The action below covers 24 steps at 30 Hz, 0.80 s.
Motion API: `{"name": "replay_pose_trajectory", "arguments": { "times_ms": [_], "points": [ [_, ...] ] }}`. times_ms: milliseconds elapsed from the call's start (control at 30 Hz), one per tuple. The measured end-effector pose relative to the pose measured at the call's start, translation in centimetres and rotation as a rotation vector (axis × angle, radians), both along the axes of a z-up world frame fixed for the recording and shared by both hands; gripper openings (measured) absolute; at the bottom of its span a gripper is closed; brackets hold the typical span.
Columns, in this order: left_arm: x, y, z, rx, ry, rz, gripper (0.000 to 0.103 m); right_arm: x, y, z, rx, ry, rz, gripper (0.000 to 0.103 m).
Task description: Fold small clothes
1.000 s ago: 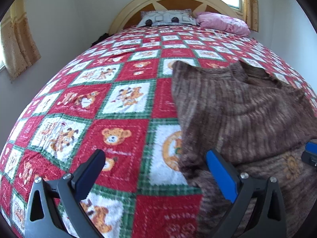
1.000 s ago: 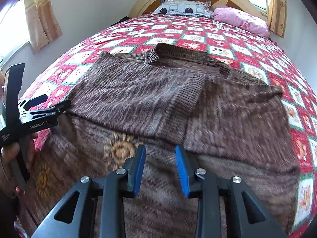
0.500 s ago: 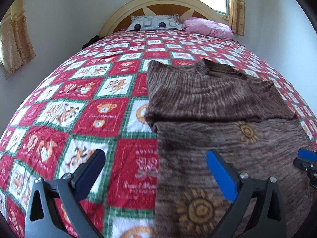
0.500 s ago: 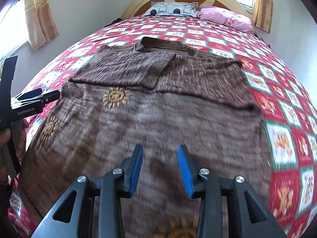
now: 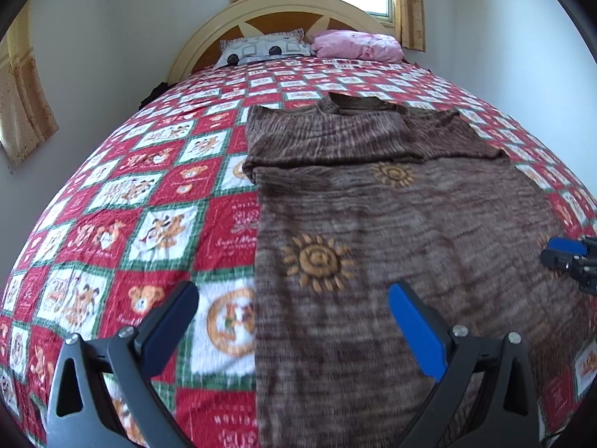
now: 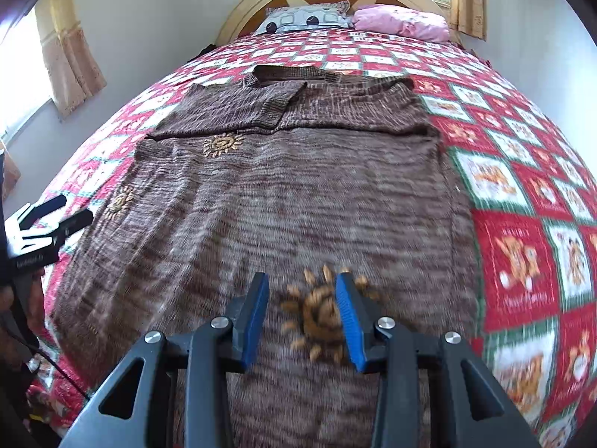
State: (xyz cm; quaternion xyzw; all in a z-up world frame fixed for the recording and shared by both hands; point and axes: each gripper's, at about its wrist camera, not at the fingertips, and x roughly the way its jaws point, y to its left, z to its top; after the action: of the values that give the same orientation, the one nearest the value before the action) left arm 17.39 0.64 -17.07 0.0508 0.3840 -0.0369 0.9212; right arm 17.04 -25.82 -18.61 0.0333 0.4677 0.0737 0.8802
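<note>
brown knit sweater (image 5: pixel 410 224) lies flat on the bed, on the red/green/white teddy-bear quilt (image 5: pixel 149 201), collar twd the headboard (image 5: pixel 209 37). both sleeves are folded in across the chest, making a band over the upper part; below that the body is spread out w/ orange sun motifs on it. one sun (image 5: pixel 317 261) sits near the sweater's left edge in my left wrist view, another (image 6: pixel 321 313) shows right btwn my right fingers.

my left gripper (image 5: pixel 291 328) hangs over the sweater's left edge, jaws wide apart, nothing btwn them but air: left finger over bare quilt, right finger w/ the blue pad over the knit. not touching the fabric as far as i can see.

my right gripper (image 6: pixel 302 317) is above the lower part of the sweater, nearer its right side, jaws partly apart and opening, no fabric pinched; the knit is only seen behind the gap. its tip also shows at the right edge of the left view, over the sweater.

at the head of the bed: a grey patterned pillow (image 6: pixel 306 18) and a pink pillow (image 6: pixel 403 22) beside it. curtains (image 6: pixel 71 56) on the left wall. lower parts of both views are blurred.
</note>
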Motion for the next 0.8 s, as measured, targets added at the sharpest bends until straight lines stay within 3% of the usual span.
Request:
{"name": "replay_pose_trajectory", "arguments": {
  "times_ms": [67, 567, 733, 800],
  "points": [
    [-1.1, 0.1, 0.1, 0.001, -0.007, -0.004, 0.103, -0.7, -0.3, 0.0, 0.005, 0.008, -0.009, 0.05],
    [-8.0, 0.8, -2.5, 0.022, 0.055, -0.053, 0.101, -7.9, -3.1, 0.1, 0.042, 0.032, -0.065, 0.05],
    [-9.0, 1.7, -3.2, -0.058, 0.084, -0.061, 0.079, -11.3, -5.2, -0.3, 0.056, 0.025, -0.118, 0.05],
    [-9.1, 2.0, -3.5, -0.103, 0.093, -0.064, 0.075, -12.1, -6.1, -0.7, 0.084, 0.025, -0.148, 0.05]
  ]
}}
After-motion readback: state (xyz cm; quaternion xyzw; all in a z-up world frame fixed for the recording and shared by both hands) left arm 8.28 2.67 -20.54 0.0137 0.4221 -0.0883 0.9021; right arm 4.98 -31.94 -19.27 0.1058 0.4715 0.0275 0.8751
